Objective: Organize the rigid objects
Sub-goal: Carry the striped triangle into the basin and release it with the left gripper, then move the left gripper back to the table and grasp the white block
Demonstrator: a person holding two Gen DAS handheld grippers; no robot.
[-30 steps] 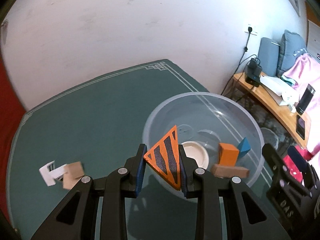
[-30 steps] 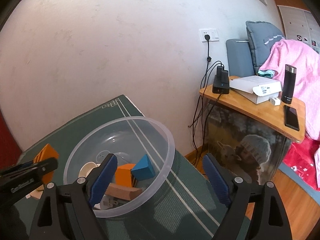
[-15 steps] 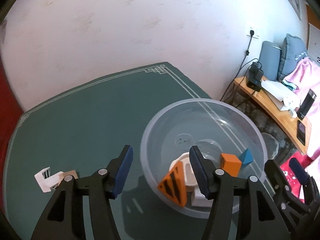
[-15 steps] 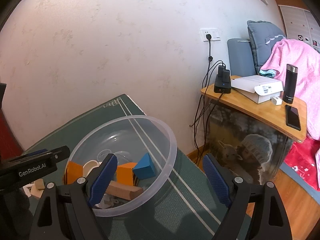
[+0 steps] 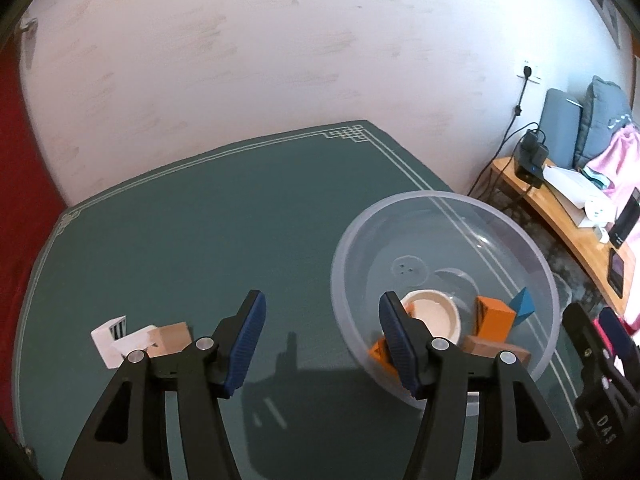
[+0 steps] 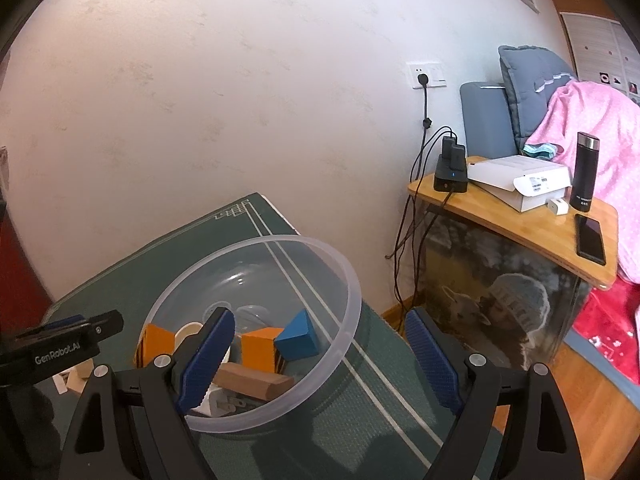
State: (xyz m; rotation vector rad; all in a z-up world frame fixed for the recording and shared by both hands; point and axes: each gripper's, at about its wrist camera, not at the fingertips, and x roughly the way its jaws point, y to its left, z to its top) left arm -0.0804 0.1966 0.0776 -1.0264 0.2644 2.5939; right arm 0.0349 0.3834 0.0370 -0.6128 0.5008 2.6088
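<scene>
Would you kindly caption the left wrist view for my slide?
Open left gripper beside the bowl of blocks; two pieces remain on the mat.

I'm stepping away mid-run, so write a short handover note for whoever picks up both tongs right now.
Left tongs: open, empty, at the clear bowl's near rim.
Right tongs: open, empty, by the bowl's right side.
In the bowl: striped orange wedge, orange block, blue wedge, brown bar, white dish.
Left: tan block and white piece lie together on the green mat, left of the left tongs. Bowl them next.
</scene>
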